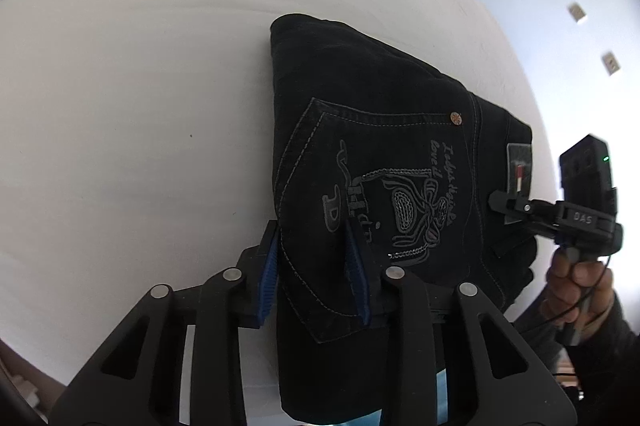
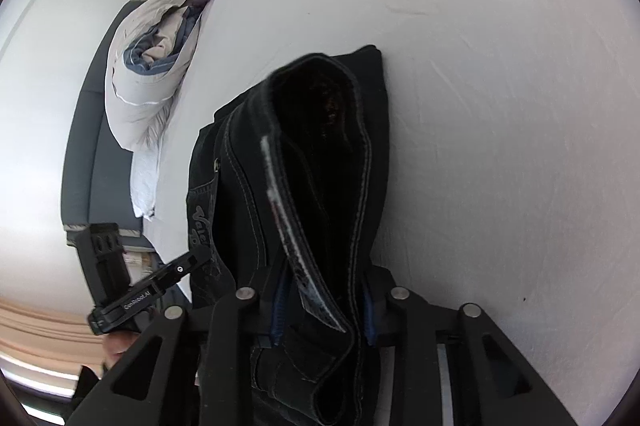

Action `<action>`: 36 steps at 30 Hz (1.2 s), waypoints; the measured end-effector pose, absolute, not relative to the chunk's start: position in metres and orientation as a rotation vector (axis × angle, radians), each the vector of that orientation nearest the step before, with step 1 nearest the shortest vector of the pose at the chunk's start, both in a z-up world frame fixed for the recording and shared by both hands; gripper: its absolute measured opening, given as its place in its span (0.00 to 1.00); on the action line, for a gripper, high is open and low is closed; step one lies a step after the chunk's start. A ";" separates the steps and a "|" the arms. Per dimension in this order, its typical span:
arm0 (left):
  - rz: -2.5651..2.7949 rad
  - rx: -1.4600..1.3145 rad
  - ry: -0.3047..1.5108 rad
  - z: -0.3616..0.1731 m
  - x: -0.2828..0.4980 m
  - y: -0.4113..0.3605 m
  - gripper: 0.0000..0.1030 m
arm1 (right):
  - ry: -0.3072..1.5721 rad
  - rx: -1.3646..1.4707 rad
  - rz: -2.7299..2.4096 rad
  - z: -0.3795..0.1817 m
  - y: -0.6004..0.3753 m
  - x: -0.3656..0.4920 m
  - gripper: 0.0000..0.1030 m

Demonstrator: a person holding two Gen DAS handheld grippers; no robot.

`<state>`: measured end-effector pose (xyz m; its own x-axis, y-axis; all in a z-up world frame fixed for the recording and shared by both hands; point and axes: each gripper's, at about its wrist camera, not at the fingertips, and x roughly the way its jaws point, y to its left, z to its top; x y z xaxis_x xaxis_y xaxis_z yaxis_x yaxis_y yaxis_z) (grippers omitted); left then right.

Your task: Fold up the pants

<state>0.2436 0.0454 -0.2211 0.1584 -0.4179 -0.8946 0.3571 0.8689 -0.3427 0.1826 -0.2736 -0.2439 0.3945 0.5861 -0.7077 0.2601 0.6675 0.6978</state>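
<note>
L hand-held gripper [image 1: 314, 266] & R hand-held gripper [image 2: 326, 306]: both angled down, jaws clamped on cloth.

"DAS" on right gripper [image 1: 505, 204]; "GenRobot.AI" on left gripper [image 2: 191, 260]

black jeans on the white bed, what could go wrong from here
1. The right hand-held gripper pinches only the thick waistband; it may slip out.
2. The left hand-held gripper's blue pads straddle one edge of the folded black jeans, so lifting could undo the fold on the white bed sheet.
</note>
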 end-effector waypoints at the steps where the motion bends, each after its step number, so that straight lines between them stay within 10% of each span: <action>1: -0.545 -0.037 1.291 -0.218 0.241 0.042 0.25 | 1.178 0.838 0.241 -0.241 -0.272 0.183 0.25; 25: -0.609 -0.031 1.067 -0.107 0.266 -0.042 0.16 | 0.914 0.506 0.239 -0.113 -0.336 0.217 0.18; 36: -0.625 -0.051 1.190 -0.182 0.331 -0.114 0.16 | 1.017 0.621 0.161 -0.186 -0.419 0.268 0.19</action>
